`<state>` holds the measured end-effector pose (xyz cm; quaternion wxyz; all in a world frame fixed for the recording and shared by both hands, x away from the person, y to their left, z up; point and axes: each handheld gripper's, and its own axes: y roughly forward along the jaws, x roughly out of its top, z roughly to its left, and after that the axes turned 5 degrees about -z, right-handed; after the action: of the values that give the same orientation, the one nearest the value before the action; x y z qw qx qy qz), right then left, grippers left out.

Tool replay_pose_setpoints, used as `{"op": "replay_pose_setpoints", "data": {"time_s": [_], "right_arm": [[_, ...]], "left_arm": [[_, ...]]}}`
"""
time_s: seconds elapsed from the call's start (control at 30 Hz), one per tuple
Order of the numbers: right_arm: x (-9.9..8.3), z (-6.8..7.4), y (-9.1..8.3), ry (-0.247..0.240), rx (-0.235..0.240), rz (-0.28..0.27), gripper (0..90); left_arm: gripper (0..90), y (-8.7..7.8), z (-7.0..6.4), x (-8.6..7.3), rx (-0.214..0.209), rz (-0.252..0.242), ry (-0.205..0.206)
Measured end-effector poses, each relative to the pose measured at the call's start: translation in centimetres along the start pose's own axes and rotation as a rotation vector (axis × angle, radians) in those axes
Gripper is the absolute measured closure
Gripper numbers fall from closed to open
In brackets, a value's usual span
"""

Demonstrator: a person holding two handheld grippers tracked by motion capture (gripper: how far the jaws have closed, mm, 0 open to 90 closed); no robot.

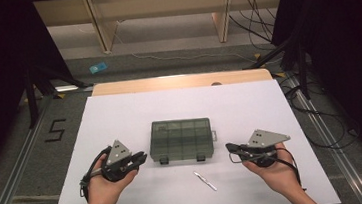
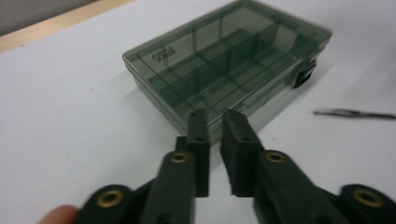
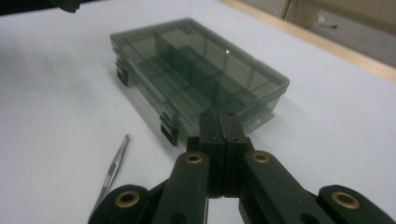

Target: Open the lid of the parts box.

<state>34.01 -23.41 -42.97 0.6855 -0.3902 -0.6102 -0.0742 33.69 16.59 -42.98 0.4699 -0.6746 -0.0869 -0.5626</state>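
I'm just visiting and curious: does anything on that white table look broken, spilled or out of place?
Nothing stands out. The smoky compartment box lies flat and closed, latches toward the person. Slim metal tweezers lie loose at an angle in front of it.

A smoky grey-green see-through box (image 1: 181,139) is sitting on the white sheet (image 1: 120,118), silver tweezers (image 1: 205,180) are gleaming, both grippers' jaws are showing black.

Smoky compartment box (image 1: 181,138), lid shut, flat, mid-table, latches toward person.
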Motion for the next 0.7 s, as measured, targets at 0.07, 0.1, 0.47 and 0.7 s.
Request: {"op": "replay_pose_setpoints", "data": {"time_s": [0.07, 0.1, 0.47, 0.7], "right_arm": [[-0.3, -0.5, 1.4, 0.014, 0.012, 0.039, 90.0], [-0.3, -0.7, 1.9, 0.012, 0.013, 0.054, 90.0], [-1.8, -1.0, 5.1, 0.036, 0.052, 0.181, 90.0], [-1.8, -0.9, 5.6, 0.033, 0.056, 0.196, 90.0]], "left_arm": [[90.0, 1.0, 0.4, -0.1, -0.009, 0.016, -0.016], [90.0, 1.5, 0.5, -0.2, -0.013, 0.032, -0.026], [90.0, 4.5, 2.4, -2.0, -0.066, 0.105, 0.021], [89.9, 4.7, 2.0, -2.0, -0.077, 0.134, 0.065]]}}
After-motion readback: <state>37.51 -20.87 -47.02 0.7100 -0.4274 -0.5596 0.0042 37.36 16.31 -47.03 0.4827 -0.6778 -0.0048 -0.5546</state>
